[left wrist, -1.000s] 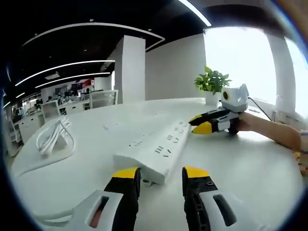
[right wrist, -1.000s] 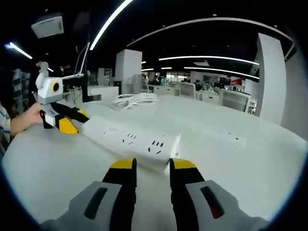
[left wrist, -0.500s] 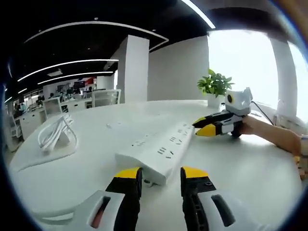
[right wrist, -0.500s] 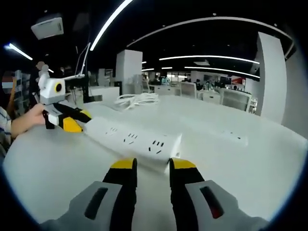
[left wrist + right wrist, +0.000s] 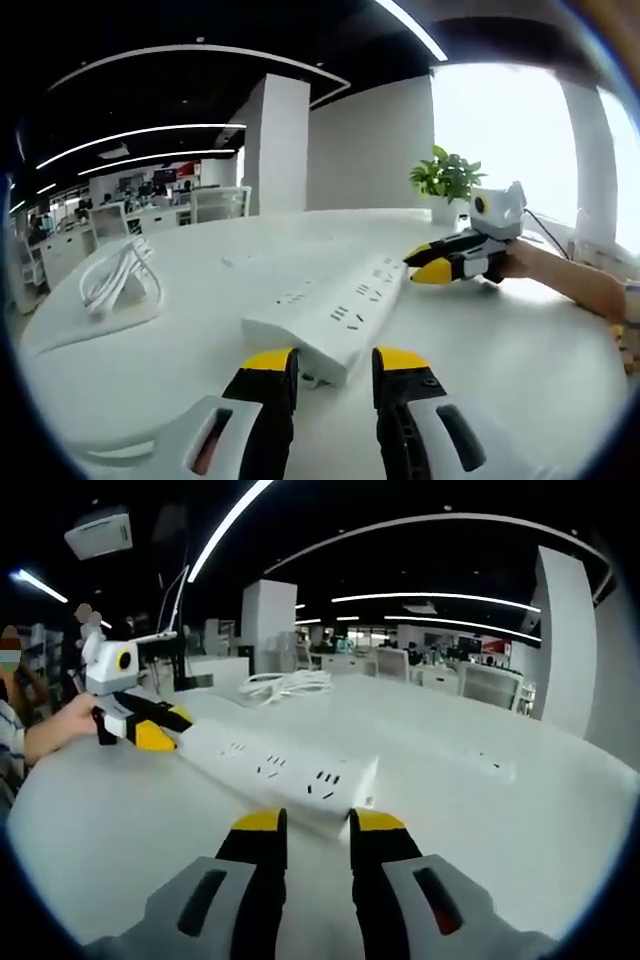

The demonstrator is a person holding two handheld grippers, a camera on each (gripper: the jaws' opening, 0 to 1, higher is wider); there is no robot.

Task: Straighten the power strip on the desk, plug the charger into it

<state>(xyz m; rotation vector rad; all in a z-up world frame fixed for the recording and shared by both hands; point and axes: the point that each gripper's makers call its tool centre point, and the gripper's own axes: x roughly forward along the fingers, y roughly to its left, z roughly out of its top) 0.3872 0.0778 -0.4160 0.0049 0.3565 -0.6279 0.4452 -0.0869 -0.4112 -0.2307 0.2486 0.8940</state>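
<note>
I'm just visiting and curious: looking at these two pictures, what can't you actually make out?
- Left gripper view: the near end of the power strip dips behind the left claw, so contact is unclear.
- Right gripper view: the same holds for the strip's other end behind the right claw.
- Both views: the white cable bundle is too small to show any charger plug.
- Right gripper view: a flat white item on the desk is too blurred to identify.

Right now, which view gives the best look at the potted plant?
The left gripper view: the potted plant stands in plain sight at the desk's far edge by the bright window, beyond the power strip. The right gripper view faces the office interior instead.
</note>
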